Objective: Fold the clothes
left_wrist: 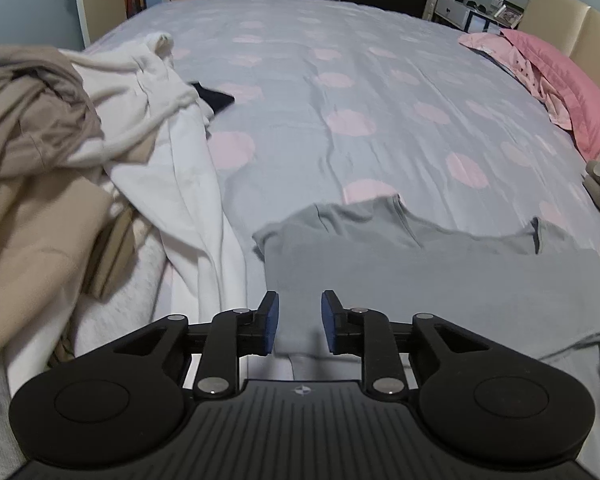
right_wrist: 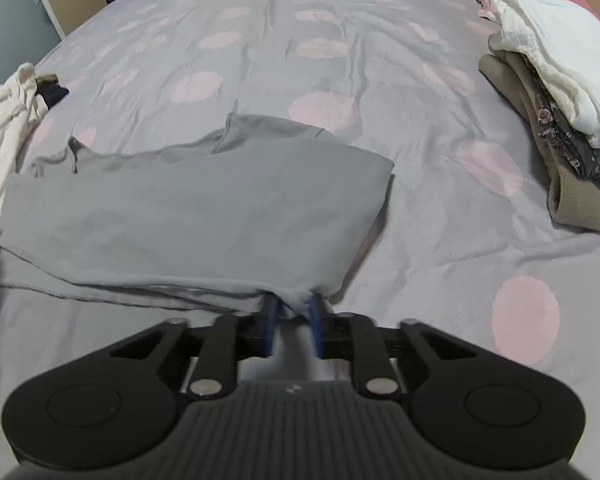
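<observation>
A grey garment (right_wrist: 188,208) lies folded over on the bed, its sleeves and collar poking out at the far edge. Its near hem corner is bunched between the blue pads of my right gripper (right_wrist: 293,300), which is shut on it; cloth drapes over the fingertips and hides them. In the left wrist view the same grey garment (left_wrist: 440,280) spreads to the right. My left gripper (left_wrist: 299,300) hovers over its near left part with the jaws apart. The cloth lies below the pads, and they do not pinch it.
The bed has a grey cover with pink dots (left_wrist: 340,80). An unfolded heap of beige (left_wrist: 28,160) and white clothes (left_wrist: 160,140) lies to the left. A folded stack (right_wrist: 560,128) sits at the right, pink pillows (left_wrist: 560,80) behind it.
</observation>
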Available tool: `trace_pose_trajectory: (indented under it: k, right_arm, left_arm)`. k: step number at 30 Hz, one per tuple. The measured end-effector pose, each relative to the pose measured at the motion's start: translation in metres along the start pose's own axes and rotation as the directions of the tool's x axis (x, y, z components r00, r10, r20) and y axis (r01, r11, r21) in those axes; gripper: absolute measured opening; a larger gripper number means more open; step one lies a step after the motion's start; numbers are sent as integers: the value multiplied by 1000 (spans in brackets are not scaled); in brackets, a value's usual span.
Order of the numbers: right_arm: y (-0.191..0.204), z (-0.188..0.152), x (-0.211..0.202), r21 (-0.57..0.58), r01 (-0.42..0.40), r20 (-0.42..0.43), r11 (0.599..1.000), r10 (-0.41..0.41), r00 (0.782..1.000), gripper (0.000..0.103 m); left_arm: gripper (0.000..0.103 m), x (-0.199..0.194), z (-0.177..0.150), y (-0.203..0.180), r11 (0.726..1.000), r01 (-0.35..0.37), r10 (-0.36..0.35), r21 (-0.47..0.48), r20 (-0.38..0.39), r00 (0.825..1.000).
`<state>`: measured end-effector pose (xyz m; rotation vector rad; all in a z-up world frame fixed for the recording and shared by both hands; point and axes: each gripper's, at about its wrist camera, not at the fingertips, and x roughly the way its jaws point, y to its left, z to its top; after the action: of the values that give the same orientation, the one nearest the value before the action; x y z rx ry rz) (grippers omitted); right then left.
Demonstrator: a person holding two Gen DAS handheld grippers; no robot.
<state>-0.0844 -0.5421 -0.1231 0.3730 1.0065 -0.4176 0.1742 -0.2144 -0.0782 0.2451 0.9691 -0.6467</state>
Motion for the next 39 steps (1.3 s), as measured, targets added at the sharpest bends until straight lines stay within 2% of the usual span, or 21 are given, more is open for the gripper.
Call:
trace_pose_trajectory:
  k: [2,5,8,9,10,13,16,20,25,28,30,32,34,35,37,39]
  right_arm:
    - [-1,-1,0,0,5,-1,1000,-5,1000,6]
    - [-5,-2,-3,15,7,6,1000,-7,1000,5]
    - [-6,-3,-6,19,4,11,1000,-4,1000,4]
    - [-6,-3,-6,17,3,12,1000,-3,1000,4]
    - [-6,-4,-7,12,4,13,1000,-4,1000,4]
    - [-7,-4,-10,5,9,16,1000,-9,1000,3]
    - [-11,-3,-15,13,16,23,1000,-16,1000,2]
    - [-12,-8,-15,-14,45,-7,999,-45,999,1]
    - [-12,-16,-1,-44,93,-74,995,-97,993,0]
    - [-25,-17,3,19,105,-127,994,-101,987,0]
    - [-34,-16,-3,70,108,-107,992,-101,989,5]
    - [-40,-14,-12,123,50,-55,991,-44,998,5]
    - [-44,-9,-20,170,-18,-19,985,22,1000,17]
    - [-46,-7,-23,194,-49,-11,980,52,999,32]
    - [-50,-5,-21,281,-93,-18,955,103,995,33]
    - [-53,-3,-18,340,-120,12,933,123,992,33]
  left_arm:
    - [23,7,-5,2,1000,-1,1,-3,-14,1000]
    - [23,21,-12,7,1000,-9,8,-22,-49,999]
    - [23,33,-18,14,997,9,-17,-83,-92,996]
    - [22,36,-20,17,994,19,-30,-104,-104,994]
    - [11,37,-20,18,992,27,-40,-119,-109,993]
    - [6,24,-16,16,991,42,-52,-126,-78,996]
    - [5,8,-12,11,992,53,-60,-115,-60,996]
    - [5,-1,-18,6,995,41,-51,-93,-102,994]
    - [6,19,-34,6,998,2,-12,-64,-160,987]
    - [6,21,-33,10,996,14,-27,-84,-155,987]
    - [6,19,-31,11,995,25,-39,-97,-149,988]
    - [6,16,-29,10,995,30,-43,-97,-142,989]
    - [6,14,-27,9,995,32,-45,-98,-137,989]
    - [6,14,-26,9,994,32,-46,-101,-138,989]
    - [6,13,-24,8,994,34,-47,-102,-136,990]
    - [6,13,-24,7,994,32,-45,-100,-133,990]
